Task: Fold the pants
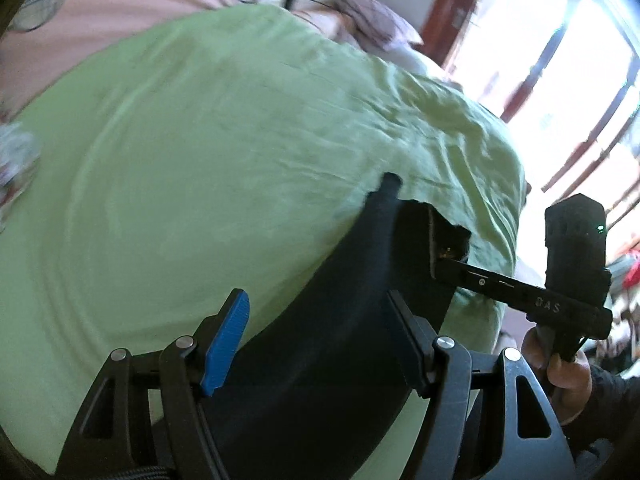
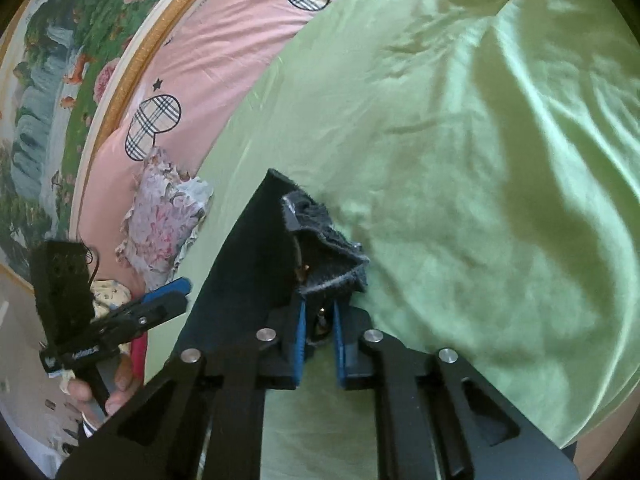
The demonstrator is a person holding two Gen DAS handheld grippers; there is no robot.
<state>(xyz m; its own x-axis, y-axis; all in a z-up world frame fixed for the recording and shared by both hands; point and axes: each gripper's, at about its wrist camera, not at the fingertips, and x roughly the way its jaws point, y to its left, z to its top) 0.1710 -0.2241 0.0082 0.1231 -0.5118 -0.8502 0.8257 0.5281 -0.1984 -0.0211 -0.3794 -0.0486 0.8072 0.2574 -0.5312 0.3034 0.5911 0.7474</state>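
Soft, limp black pants (image 2: pixel 248 264) are hanging from the right gripper (image 2: pixel 318 344), which is pinching the fleecy waistband, while the left gripper (image 1: pixel 316 340) is spreading wide around the fabric, likely best gripped at its edge.

Both wrist views close, facing green bedspread (image 1: pixel 200 160); share pants (image 2: pixel 248 264).

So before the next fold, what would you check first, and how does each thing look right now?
1. Right gripper clamps the pants: ok, fingers nearly closed on the dark fabric.
2. Left gripper holds the pants: not ok, fingers spread wide with the cloth only lying between them.
3. Green sheet bare ahead for laying the fold: ok.
4. Pants flat and unwrinkled: cannot tell, the picture is blurred and most of the fabric is hidden.
5. Floral cloth out of the way: ok, at the bed's edge.
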